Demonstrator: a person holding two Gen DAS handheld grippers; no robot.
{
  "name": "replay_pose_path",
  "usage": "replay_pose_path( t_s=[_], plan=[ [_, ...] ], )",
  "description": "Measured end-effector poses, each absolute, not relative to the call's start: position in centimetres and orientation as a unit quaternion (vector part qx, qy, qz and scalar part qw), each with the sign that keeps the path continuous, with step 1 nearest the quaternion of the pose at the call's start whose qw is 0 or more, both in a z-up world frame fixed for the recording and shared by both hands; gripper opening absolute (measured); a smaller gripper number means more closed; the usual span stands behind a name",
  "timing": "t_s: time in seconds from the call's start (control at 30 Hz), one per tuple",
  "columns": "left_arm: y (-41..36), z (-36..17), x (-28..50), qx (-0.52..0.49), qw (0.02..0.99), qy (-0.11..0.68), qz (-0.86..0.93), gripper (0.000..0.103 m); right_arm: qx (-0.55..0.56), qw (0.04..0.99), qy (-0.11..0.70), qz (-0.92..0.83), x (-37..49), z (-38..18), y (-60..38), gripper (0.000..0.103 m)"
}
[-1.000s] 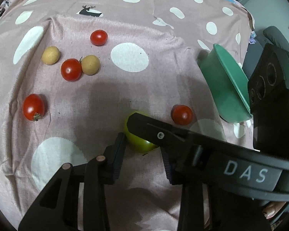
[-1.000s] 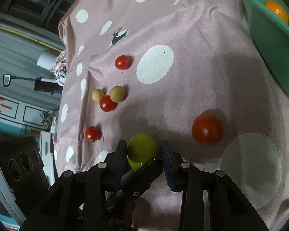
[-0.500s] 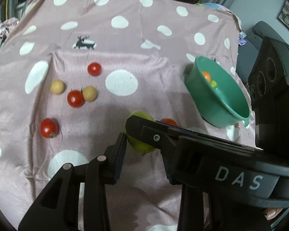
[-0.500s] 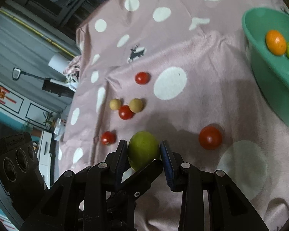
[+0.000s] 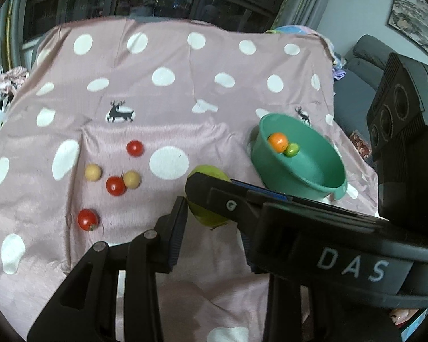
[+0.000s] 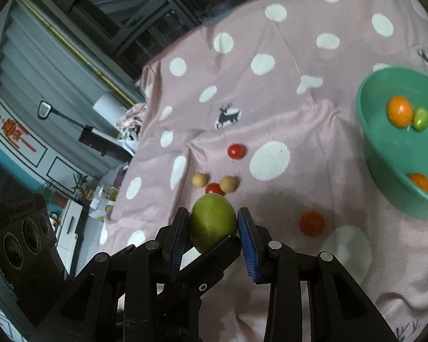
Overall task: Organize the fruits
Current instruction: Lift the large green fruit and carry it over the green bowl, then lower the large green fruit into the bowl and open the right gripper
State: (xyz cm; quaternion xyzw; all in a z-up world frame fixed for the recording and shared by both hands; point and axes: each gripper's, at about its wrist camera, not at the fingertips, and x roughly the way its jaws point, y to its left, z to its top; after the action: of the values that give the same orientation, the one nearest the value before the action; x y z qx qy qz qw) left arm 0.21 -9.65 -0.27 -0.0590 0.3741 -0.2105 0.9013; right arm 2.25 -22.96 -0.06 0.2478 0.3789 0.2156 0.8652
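Observation:
A green oval fruit (image 6: 212, 222) hangs above the pink spotted cloth (image 5: 168, 91), and both grippers pinch it. My right gripper (image 6: 214, 223) is shut on its sides with the blue pads. The left gripper (image 5: 211, 219) is shut on the same fruit (image 5: 208, 172), with its right finger hidden behind the crossing right gripper. To the right stands a teal bowl (image 5: 302, 178) holding an orange fruit (image 5: 278, 142) and a small green one (image 5: 292, 149). A second orange fruit (image 6: 419, 182) shows low in the bowl (image 6: 385, 171).
On the cloth to the left lie three red tomatoes (image 5: 135, 148) (image 5: 115, 185) (image 5: 87, 219) and two pale yellow balls (image 5: 93, 172) (image 5: 131, 179). Another tomato (image 6: 312, 223) lies between the held fruit and the bowl. A grey sofa (image 5: 365, 48) stands past the cloth's right edge.
Both grippers rose together with the green fruit, lifting it off the cloth. Both views tilted up and drew back, bringing the bowl's inside and the far cloth edge into sight.

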Motion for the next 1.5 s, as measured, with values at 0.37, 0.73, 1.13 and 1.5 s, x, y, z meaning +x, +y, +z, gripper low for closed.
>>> replay_pose_path(
  t_s=[0.37, 0.73, 1.13, 1.5],
  plan=[
    [-11.9, 2.2, -0.6, -0.027, 0.913, 0.337, -0.229, 0.035, 0.251, 0.885, 0.332, 0.211, 0.7, 2.1, -25.0, 0.038],
    [-16.1, 3.3, -0.3, -0.003, 0.912, 0.315, -0.261, 0.035, 0.273, 0.898, 0.295, 0.179, -0.4, 2.7, -29.3, 0.038],
    [-21.8, 3.1, 0.5, 0.02, 0.899, 0.312, -0.308, 0.035, 0.307, 0.902, 0.273, 0.13, -1.0, 1.8, -34.8, 0.038],
    [-25.4, 2.0, 1.8, 0.034, 0.884, 0.325, -0.335, 0.035, 0.346, 0.896, 0.265, 0.088, -0.9, 0.3, -38.4, 0.038]
  ],
)
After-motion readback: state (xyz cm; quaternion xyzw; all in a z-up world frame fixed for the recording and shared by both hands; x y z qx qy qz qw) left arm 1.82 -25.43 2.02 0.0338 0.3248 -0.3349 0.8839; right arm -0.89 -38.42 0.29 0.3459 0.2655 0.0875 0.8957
